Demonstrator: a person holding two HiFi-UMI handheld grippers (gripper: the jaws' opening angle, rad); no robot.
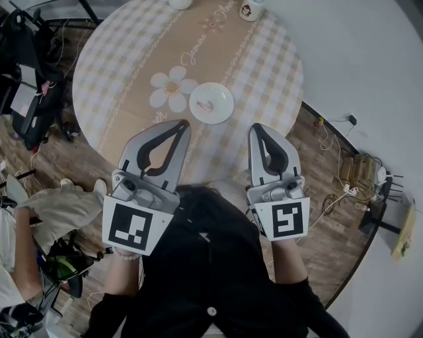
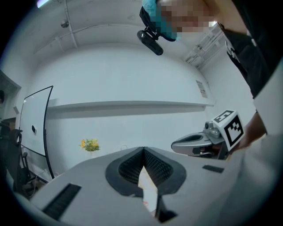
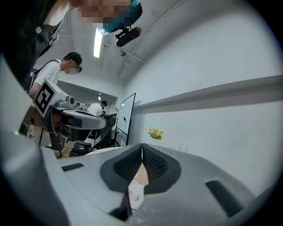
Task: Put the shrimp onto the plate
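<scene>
- Round checked desk (image 1: 264, 72) carries a white plate (image 1: 225, 109) holding the shrimp (image 1: 206, 104), well inside its edge.
- Left gripper (image 1: 182, 124) and right gripper (image 1: 256, 127) hover over the near edge, jaws closed, empty.

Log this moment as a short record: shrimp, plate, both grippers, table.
shrimp: pink, lying on the plate
plate: white, on the table beside a daisy print
table: round, checked cloth
left gripper: jaws together, empty, near side of the plate
right gripper: jaws together, empty, near side of the plate
mug: at the table's far edge
</scene>
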